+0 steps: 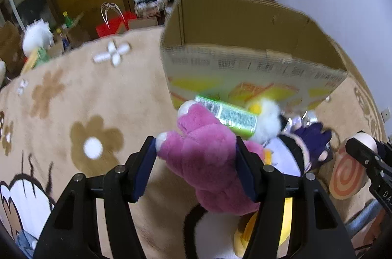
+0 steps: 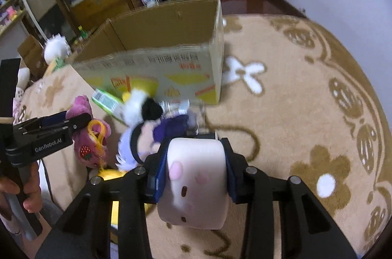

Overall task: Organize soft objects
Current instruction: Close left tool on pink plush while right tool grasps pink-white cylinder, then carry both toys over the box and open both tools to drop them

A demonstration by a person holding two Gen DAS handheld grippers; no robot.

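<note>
The light, squashy pink plush (image 1: 208, 161) is pinched mid-body by the left gripper (image 1: 196, 161) above the carpet (image 1: 73, 100), while the soft white cushion toy (image 2: 196, 175) is clamped by the right gripper (image 2: 194, 173), near the cardboard box (image 1: 245, 63).

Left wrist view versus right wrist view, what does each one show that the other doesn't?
Only the left wrist view shows the red bag and the swirl face of the roll toy. Only the right wrist view shows that toy's pink-spotted face, a strawberry patch and the person's hand. Both show the cardboard box, pink plush, purple doll and flowered rug.
</note>
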